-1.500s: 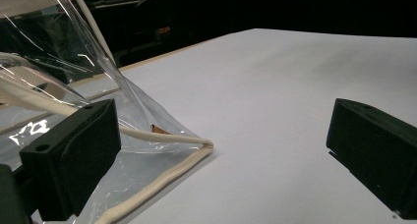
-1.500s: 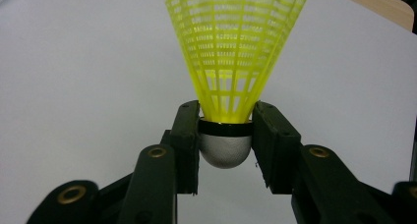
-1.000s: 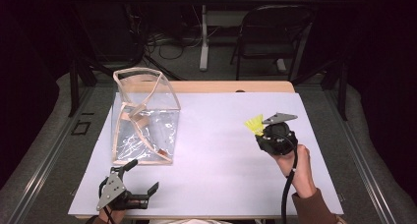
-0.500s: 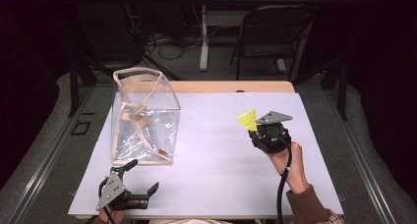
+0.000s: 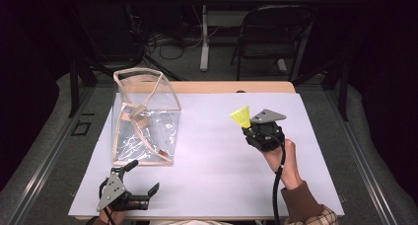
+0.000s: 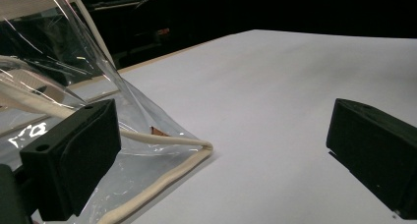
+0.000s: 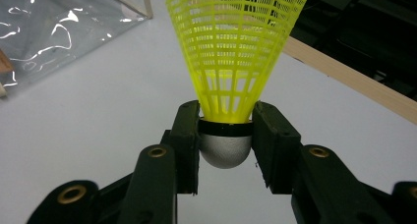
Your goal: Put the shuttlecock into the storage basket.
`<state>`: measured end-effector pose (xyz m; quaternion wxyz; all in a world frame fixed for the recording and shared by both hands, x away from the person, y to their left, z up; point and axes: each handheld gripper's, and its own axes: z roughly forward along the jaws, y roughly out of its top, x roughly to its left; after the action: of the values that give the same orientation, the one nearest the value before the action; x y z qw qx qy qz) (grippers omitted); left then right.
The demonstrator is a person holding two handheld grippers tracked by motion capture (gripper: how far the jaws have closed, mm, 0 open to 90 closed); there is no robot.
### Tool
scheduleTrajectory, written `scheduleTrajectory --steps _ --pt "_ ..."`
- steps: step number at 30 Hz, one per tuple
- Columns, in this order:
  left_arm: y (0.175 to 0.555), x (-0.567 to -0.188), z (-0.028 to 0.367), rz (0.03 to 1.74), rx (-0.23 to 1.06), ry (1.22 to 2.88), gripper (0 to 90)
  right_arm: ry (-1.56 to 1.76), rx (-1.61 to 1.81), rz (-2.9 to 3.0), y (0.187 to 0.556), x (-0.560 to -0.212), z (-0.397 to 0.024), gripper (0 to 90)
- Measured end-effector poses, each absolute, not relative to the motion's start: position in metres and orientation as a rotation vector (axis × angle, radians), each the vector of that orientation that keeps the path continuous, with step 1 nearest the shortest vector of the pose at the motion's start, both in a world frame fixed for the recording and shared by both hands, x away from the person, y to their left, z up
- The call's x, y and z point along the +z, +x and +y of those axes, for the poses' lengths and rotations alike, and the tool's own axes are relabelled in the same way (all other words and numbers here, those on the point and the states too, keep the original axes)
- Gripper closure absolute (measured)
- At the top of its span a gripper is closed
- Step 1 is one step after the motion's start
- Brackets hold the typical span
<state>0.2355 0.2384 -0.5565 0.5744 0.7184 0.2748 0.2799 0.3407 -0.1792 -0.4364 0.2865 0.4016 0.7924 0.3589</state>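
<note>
We are carrying the yellow shuttlecock (image 5: 241,118) in the right gripper (image 5: 252,128), and over the last second it has been drifting leftward across the table (image 5: 217,161), away from the right side and toward the clear bag (image 5: 145,117); we are reading that as the transfer already being under way, with the drop into the bag not yet done; in the right gripper view the jaws are clamping the shuttlecock (image 7: 231,62) at its black band, just above the grey rounded cork, the mesh skirt flaring up and away from us, so the grip is looking firm and centred; the right hand (image 5: 283,158) is wrapping the gripper body from behind, forearm coming up from the bottom edge, the tool lifted clear of the white surface and tipped so the skirt is pointing up and toward the bag; the left gripper (image 5: 145,178) is resting low at the near left, unmoved across that second, its jaws spread wide and gripping nothing; in the left gripper view one jaw is sitting just beside the near corner of the bag (image 6: 147,135) with its cream piping, seemingly not pinching it; we are judging that the bag's open mouth, standing upright at the far left, is where the shuttlecock is heading.
</note>
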Motion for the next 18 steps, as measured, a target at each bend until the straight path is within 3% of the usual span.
scheduleTrajectory --steps 18 --pt "0.236 -0.557 0.238 0.647 0.656 1.68 0.0 1.018 1.022 2.082 0.349 -0.435 -0.164 64.5"
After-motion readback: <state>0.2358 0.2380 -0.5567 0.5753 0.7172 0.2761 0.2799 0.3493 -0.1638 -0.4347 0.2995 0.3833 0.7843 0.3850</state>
